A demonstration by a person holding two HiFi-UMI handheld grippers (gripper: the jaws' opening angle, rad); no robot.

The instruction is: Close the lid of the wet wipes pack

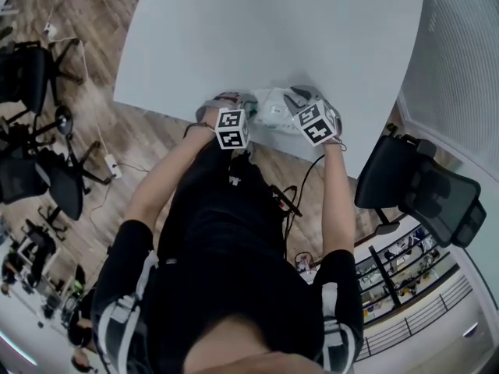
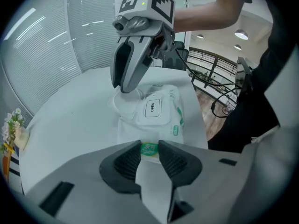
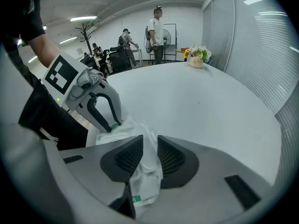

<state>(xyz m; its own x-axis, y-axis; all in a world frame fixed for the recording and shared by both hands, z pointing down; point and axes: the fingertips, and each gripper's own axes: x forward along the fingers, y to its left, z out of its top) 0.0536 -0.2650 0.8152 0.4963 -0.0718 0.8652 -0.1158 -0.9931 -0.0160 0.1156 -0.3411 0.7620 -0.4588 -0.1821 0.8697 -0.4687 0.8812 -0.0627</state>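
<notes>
The wet wipes pack [image 1: 273, 114] lies at the near edge of the white table [image 1: 257, 37], between my two grippers. Its white lid [image 2: 153, 108], labelled OPEN, faces up and looks flat on the pack. My left gripper [image 2: 149, 155] is shut on the pack's near end seal by the green label [image 2: 148, 148]. At the opposite end, my right gripper [image 3: 150, 148] is shut on the crinkled plastic [image 3: 145, 171], with its fingertips [image 2: 124, 88] beside a translucent flap next to the lid. In the head view only the marker cubes [image 1: 232, 128] [image 1: 316, 121] show well.
A black office chair [image 1: 421, 185] stands right of the table, and more chairs [image 1: 39, 178] stand on the wooden floor at left. A vase of flowers [image 3: 196, 57] sits at the table's far side. People [image 3: 156, 29] stand in the background. Window blinds [image 2: 46, 45] line one side.
</notes>
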